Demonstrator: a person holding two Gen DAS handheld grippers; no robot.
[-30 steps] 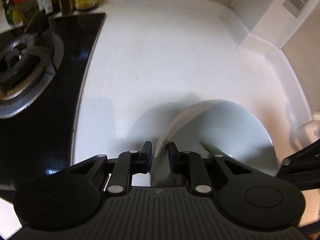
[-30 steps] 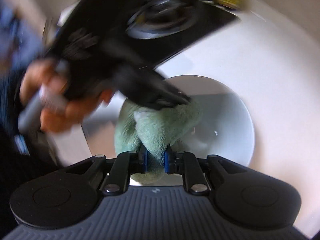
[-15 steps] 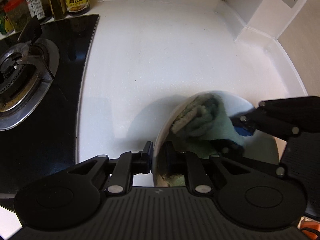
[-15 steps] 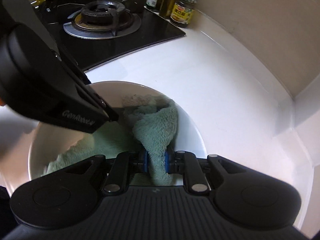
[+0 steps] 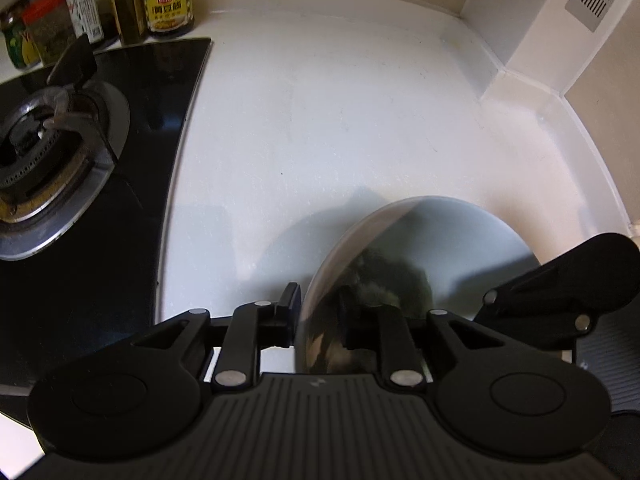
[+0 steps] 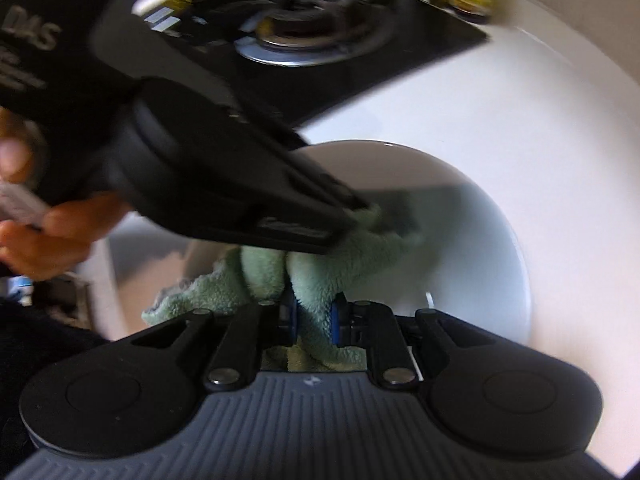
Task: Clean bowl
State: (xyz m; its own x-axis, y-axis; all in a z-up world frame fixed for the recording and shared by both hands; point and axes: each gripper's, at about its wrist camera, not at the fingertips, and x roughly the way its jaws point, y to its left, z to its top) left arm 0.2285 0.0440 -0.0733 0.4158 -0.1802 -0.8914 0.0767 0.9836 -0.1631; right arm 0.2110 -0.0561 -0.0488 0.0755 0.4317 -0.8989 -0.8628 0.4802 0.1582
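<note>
Now | your left gripper (image 5: pixel 318 320) fingers pinch the white bowl (image 6: pixel 460 240) rim, near the tabletop (image 5: pixel 340 120) front edge | your right gripper (image 6: pixel 312 318) fingers pinch the green cloth (image 6: pixel 332 264) inside it | rub too hard and the bowl could slip out.

Both grippers are black with ribbed grey bodies and silver screws; the right gripper (image 6: pixel 313 318) has blue pads (image 6: pixel 335 318), and pale lettering on the left gripper (image 6: pixel 352 208) is seemingly blurred.

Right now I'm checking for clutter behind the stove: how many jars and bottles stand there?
5, in one row in the left wrist view: green-labelled jar, red-lidded jar, white-labelled bottle, dark oil bottle, yellow-labelled jar. More may be hidden.
</note>
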